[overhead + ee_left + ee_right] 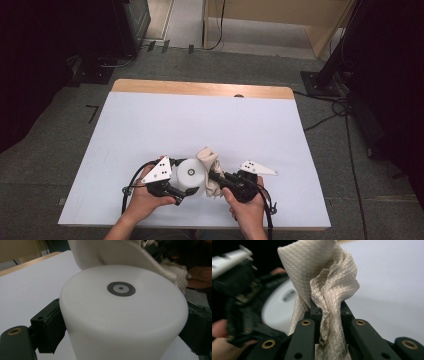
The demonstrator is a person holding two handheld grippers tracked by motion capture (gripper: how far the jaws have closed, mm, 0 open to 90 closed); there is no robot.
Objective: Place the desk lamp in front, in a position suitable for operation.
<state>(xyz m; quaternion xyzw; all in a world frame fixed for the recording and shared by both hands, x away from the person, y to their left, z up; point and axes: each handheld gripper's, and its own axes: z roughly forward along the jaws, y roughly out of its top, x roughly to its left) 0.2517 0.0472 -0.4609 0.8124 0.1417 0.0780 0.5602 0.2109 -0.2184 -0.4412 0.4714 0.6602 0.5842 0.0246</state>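
Near the front edge of the table (150,115), left of the middle: left gripper (172,187) spread wide, its 2 jaws pressed flat against opposite sides of a white tub (191,176), standing upside down with a small dark ring mark on the upturned base. Seen close from the left gripper view, tub (125,315) smooth, matte, thin-walled plastic, left pad (48,327) snug on the curved wall. Probably light and fairly stiff, but slick and round, so likely to spin or pop out of a loose pinch; best taken as here, across the full width, low on the wall, with steady and not crushing pressure. Just right of the tub and touching it: a crumpled beige cloth (212,172), bunched upward and draped against the tub's side. Further right: right gripper (216,178) closed nearly all the way, a twisted fold of the cloth (329,290) pinched between its 2 jaws, the loose end standing up above them. Soft, limp, waffle-textured fabric, nearly weightless, not fragile, grippy rather than slippery; apt to flop and unfold, so best held by a thick gathered fold deep between the pads. Looks like wiping of the tub, with 1 side steadying and the other rubbing.
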